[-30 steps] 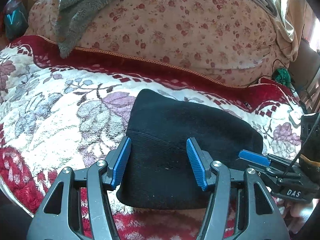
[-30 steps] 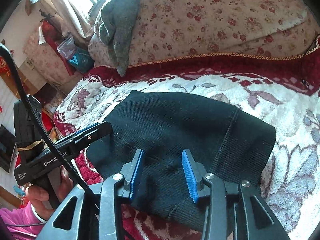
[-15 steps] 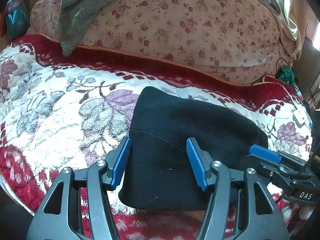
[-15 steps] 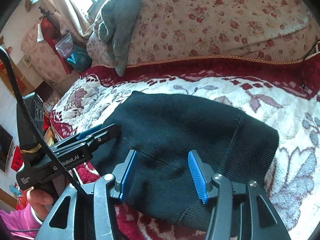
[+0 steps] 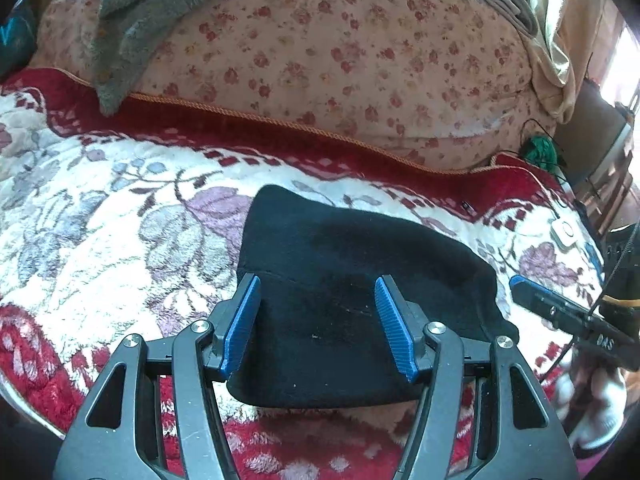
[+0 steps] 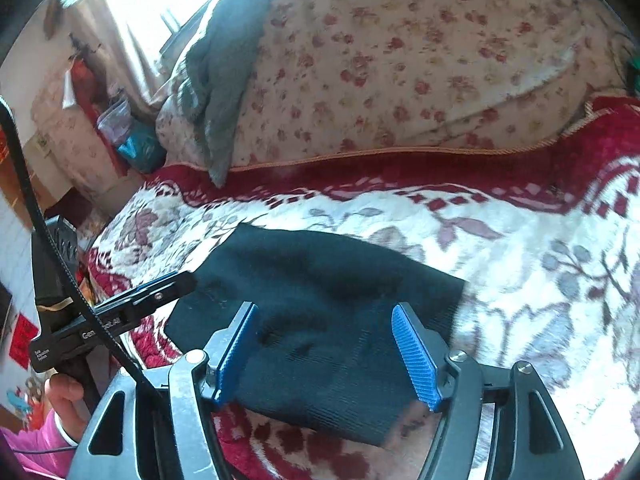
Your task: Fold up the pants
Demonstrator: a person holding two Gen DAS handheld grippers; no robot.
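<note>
Folded black pants [image 5: 340, 280] lying on the floral bed blanket [image 5: 120, 240]; left tongs [image 5: 318, 324] hovering released above them, right tongs [image 6: 326, 354] just opening, grasping nothing

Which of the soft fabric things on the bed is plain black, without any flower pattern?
The folded black knitted pants, lying flat on the flowered white-and-red blanket; the big quilt behind bears small roses.

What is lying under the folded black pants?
The black pants lie on the floral blanket, white with a red border. The part of the blanket beneath them is covered, and any inner folded layers cannot be seen.
</note>
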